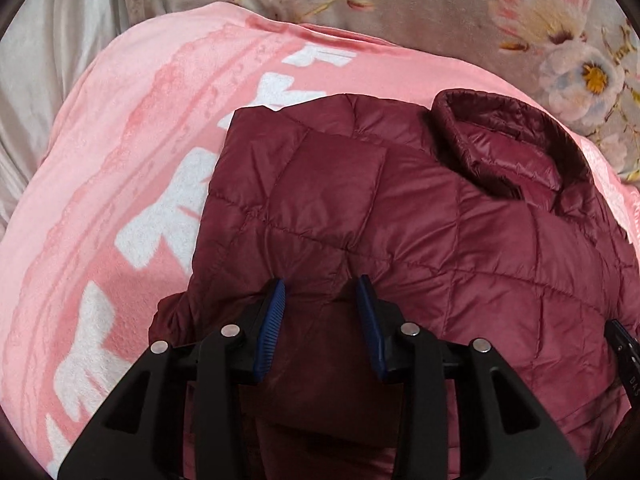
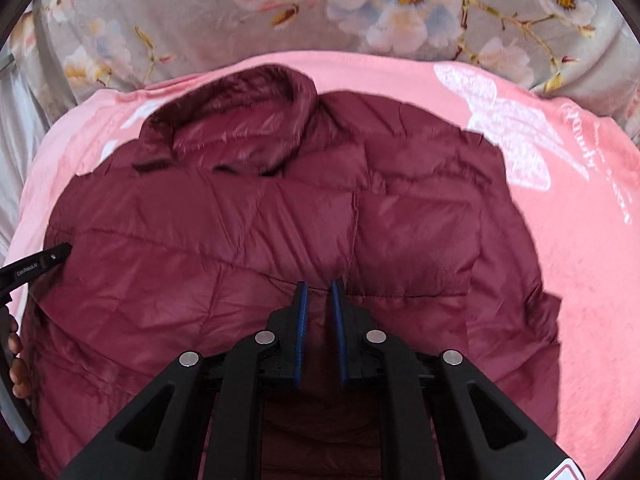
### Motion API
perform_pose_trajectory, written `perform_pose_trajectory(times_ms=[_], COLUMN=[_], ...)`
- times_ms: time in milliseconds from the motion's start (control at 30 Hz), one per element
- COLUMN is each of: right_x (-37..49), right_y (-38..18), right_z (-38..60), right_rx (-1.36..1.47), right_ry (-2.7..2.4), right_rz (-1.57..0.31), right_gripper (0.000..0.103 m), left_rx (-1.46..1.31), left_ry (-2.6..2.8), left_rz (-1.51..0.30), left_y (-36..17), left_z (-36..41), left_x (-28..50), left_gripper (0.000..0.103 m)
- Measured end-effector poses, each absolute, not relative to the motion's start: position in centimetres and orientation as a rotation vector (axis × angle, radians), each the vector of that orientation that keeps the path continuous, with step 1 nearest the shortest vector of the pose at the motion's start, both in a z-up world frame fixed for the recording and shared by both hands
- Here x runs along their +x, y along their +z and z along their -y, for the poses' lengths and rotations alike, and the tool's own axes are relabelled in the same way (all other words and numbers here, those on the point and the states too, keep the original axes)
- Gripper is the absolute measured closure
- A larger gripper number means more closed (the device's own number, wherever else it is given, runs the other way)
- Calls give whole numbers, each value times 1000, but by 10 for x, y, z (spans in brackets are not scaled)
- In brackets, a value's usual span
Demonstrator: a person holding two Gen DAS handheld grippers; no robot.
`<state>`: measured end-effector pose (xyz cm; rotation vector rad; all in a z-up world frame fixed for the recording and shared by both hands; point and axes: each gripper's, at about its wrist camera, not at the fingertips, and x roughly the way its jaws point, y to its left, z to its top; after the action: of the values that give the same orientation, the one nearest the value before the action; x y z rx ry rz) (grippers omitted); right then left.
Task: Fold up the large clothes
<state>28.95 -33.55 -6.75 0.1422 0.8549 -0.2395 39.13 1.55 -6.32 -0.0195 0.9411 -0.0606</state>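
On the bed's pink fleece blanket (image 1: 100,184), the quilted maroon puffer jacket (image 1: 420,220) lies collar-away under both my grippers: left gripper (image 1: 322,292) half-open, right gripper (image 2: 318,294) narrow, both empty.

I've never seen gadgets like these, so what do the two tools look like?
Both look alike: the left tool and right tool have black angular plastic arms, round silver pivot pins and two blue ribbed pads. Small white lettering marks one side piece.
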Motion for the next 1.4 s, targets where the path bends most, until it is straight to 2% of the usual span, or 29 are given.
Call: perform_pose_trajectory(times_ms=[767, 867, 1000, 1200, 1400], right_x=[287, 282, 277, 292, 287], right_y=[-82, -71, -46, -78, -91], right_z=[322, 319, 287, 241, 246], right_rx=[58, 91, 104, 18, 48], right_ry=[-279, -268, -138, -60, -53], right_rz=[-847, -836, -780, -886, -873], right_gripper=[94, 89, 89, 89, 90], left_rx=[117, 140, 82, 169, 161], left_ry=[-6, -6, -91, -170, -166], left_rz=[-837, -829, -820, -844, -839], left_y=[-82, -75, -55, -67, -85], left_z=[4, 7, 11, 45, 44], left_x=[378, 372, 351, 333, 332], left_gripper=[67, 68, 68, 67, 67])
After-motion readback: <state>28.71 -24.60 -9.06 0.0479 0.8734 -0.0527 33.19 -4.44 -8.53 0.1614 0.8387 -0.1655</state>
